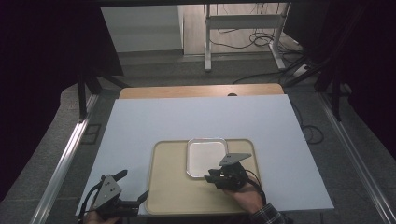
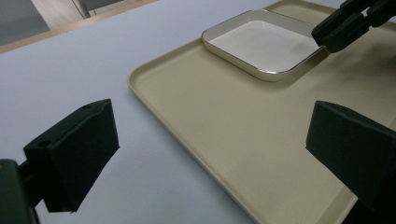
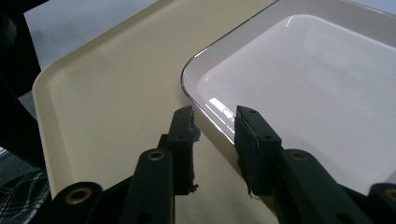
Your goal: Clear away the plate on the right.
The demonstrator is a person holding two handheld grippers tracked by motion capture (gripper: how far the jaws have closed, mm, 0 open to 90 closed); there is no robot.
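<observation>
Evidently the work in hand concerned the square white dish (image 1: 206, 157), which sat on the beige tray (image 1: 173, 196) toward the tray's far edge, at about one o'clock from the tray's middle. The right gripper (image 3: 214, 135) straddled the dish's near rim: one jaw stood outside over the tray, the other over the dish's sloping wall, and a clear gap showed on both sides of the rim, so the pads were not pressing on it (released, then, or not yet clenched). From that gripper the dish spread away toward twelve and one o'clock, its rim running crosswise between the jaws, so I judged that any coming pinch or withdrawal would turn on that one edge. The right hand (image 1: 246, 198) was plainly the nearer; the left gripper (image 1: 122, 192) hung well apart at the tray's near left corner, at about eight o'clock from the dish, its jaws spread wide with nothing between them but the tray's lip and the pale board beneath.

The dish looked glazed and glossy, shallow, with rounded corners and a thin dark metallic line along its rim. The tray was matte plastic, rectangular, with a low raised lip. The pale tabletop (image 1: 196, 116) was flat and dull.
</observation>
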